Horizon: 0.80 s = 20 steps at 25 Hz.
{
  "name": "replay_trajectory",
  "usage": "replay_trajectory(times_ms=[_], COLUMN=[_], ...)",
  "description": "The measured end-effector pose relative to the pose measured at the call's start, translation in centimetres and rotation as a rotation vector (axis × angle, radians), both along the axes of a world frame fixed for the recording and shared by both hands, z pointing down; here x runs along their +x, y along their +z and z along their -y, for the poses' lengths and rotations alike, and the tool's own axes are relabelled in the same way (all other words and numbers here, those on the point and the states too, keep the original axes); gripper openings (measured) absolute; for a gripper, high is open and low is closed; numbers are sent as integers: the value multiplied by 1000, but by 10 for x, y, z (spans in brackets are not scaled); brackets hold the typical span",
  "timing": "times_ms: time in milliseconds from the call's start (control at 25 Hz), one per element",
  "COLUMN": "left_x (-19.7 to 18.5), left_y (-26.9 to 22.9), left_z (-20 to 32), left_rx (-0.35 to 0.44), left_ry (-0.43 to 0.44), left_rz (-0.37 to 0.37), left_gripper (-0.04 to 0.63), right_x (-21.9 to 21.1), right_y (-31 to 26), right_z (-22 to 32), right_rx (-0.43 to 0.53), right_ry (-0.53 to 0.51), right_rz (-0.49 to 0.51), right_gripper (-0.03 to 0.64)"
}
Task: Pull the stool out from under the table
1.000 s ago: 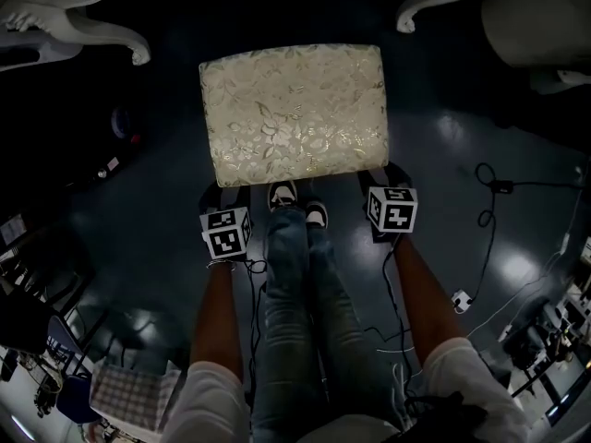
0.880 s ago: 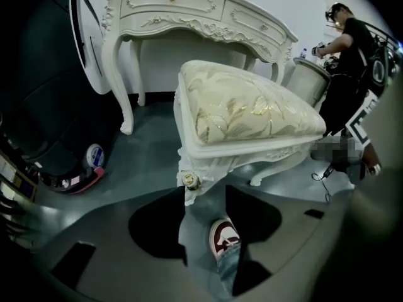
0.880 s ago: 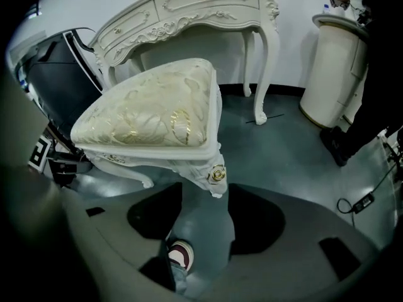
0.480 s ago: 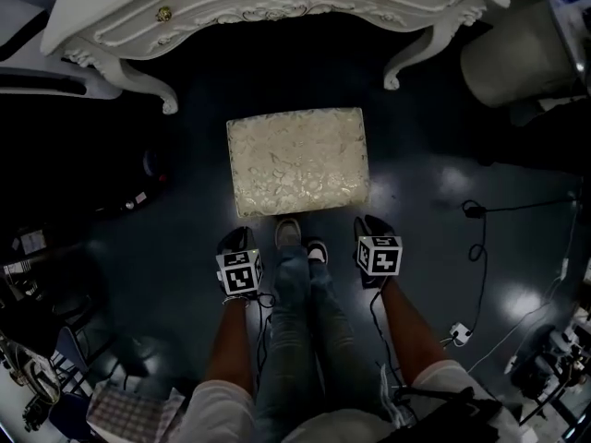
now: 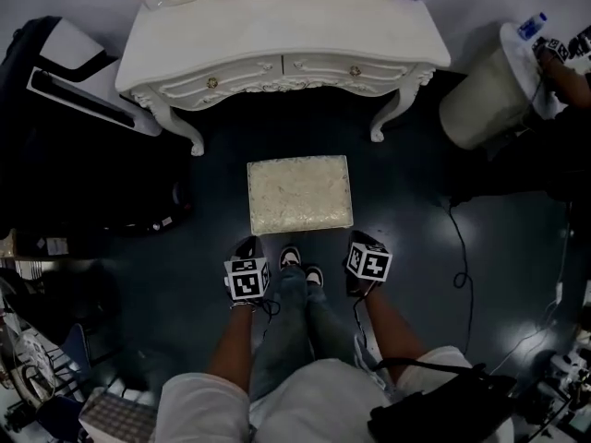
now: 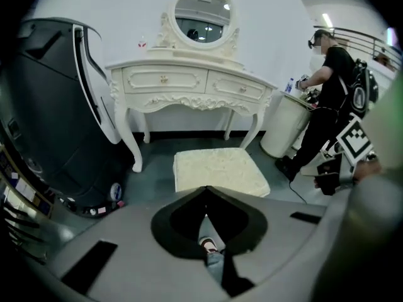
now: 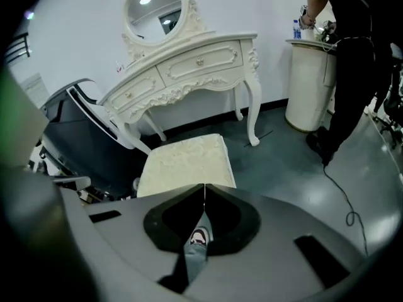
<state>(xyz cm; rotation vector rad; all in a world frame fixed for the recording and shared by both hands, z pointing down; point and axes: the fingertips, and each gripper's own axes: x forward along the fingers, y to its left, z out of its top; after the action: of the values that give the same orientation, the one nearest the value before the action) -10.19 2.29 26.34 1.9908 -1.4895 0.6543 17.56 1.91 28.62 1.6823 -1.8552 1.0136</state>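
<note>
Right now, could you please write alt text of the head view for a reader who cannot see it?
Seen from above, a cream cushioned stool stands on the dark floor, clear of a white dressing table and just ahead of the person's feet. The left tool and right tool hang near its front corners, holding nothing.
</note>
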Motion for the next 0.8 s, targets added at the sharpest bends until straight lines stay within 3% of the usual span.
replay_trajectory(times_ms=[240,400,600,800], left_x=[20,25,18,8], left_y=[-79,-107,-136,-188], left_z=[-21,-43,-58,-49], left_rx=[63,57,61,165], left_ry=[27,13,-32,-57], left_rz=[-53,-115,-139,-160], left_gripper=[9,9,9,9], right_x=[-7,-9,-27,-51], right_y=[-85,-122,-153,-195], right_z=[-5,-20,-37,-39], right_rx=[72,94,110,186], right_ry=[-65,-70,-80,-111], right_rz=[-26,-6,25,-12], right_gripper=[2,0,0,0])
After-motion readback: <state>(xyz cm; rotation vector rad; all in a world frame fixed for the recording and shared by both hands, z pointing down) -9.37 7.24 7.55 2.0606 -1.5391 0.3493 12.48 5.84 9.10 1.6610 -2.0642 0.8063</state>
